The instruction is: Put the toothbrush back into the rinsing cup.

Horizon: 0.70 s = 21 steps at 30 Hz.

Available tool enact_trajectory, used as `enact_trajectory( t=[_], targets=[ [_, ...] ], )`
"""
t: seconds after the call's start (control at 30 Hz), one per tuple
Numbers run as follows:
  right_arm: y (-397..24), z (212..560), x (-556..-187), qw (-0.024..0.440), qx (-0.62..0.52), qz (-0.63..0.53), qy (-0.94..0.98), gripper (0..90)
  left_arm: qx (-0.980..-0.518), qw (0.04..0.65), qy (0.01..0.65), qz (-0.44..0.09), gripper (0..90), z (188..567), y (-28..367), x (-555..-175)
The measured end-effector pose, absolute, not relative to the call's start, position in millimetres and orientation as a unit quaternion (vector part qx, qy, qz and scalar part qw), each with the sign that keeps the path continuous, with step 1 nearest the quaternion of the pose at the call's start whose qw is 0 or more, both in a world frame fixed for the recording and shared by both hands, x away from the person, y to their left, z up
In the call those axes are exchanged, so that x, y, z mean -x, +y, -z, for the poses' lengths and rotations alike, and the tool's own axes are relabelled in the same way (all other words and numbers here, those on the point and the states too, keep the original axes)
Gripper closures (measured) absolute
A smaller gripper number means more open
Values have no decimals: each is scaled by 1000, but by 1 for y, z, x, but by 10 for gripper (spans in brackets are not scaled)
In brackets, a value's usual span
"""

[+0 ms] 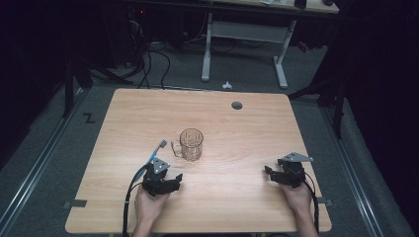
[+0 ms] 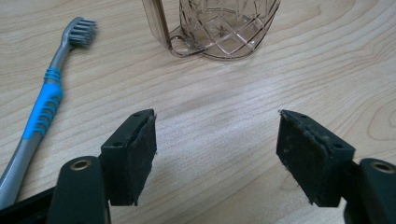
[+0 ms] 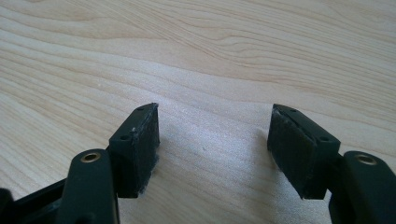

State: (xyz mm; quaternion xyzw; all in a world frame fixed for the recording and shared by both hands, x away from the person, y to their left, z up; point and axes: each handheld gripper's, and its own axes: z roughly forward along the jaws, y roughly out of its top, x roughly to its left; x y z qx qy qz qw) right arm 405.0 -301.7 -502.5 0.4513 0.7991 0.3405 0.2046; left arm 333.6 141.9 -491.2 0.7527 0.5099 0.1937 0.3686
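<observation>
A clear cut-glass mug (image 1: 190, 144) (image 2: 224, 25) stands upright near the middle of the wooden table (image 1: 237, 123), handle toward the left. A grey and blue toothbrush (image 1: 154, 153) (image 2: 44, 105) lies flat just left of the mug, bristles pointing away from me. My left gripper (image 1: 170, 180) (image 2: 217, 140) rests low on the table in front of the mug, open, nothing between its pads. My right gripper (image 1: 271, 174) (image 3: 215, 140) sits near the table's right front, open over bare wood.
A dark round cable hole (image 1: 237, 105) marks the table's far side. Beyond the table stands a white-legged desk frame (image 1: 244, 44), with cables on the grey floor. Metal rails run along the floor on both sides.
</observation>
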Motion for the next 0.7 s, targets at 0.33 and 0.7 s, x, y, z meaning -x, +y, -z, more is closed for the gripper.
enact_trajectory(
  t=[0.33, 0.7],
  targets=[
    [-302, 503, -405, 205, -451, -340, 799, 346, -743, 377, 516, -200, 318, 486, 152, -326],
    [-302, 503, -405, 205, -451, -340, 799, 346, -738, 379, 520, -206, 342, 481, 161, -319]
  ],
)
